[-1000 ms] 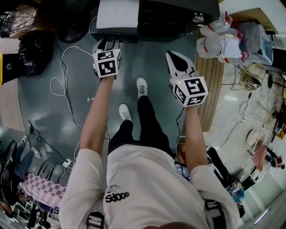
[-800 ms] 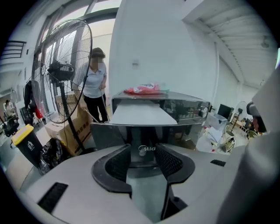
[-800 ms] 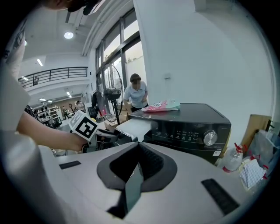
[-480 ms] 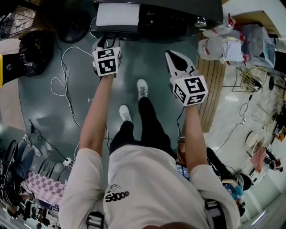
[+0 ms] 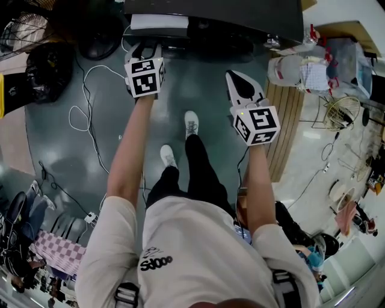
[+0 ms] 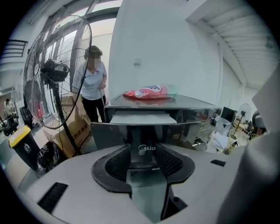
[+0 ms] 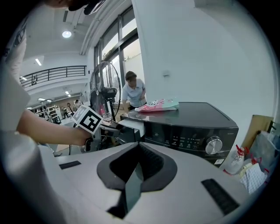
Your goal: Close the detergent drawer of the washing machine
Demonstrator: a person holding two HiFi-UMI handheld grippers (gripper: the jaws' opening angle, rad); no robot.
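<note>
- The detergent drawer [image 5: 159, 22] has gone further into the washing machine [image 5: 240, 18]. In the head view its white open top was a broad rectangle a second ago, a shorter one half a second ago, and is now only a narrow strip under the machine's dark top.
- The left gripper [image 5: 147, 49] has moved with the drawer toward the machine. Its marker cube [image 5: 145, 77] sits higher in the head view than before, and the left forearm [image 5: 129, 150] reaches further out.
- The head view itself has moved forward. More of the machine's dark top now fills the upper edge, and the plastic bags [image 5: 295, 69] at its right lie lower in the picture.
</note>
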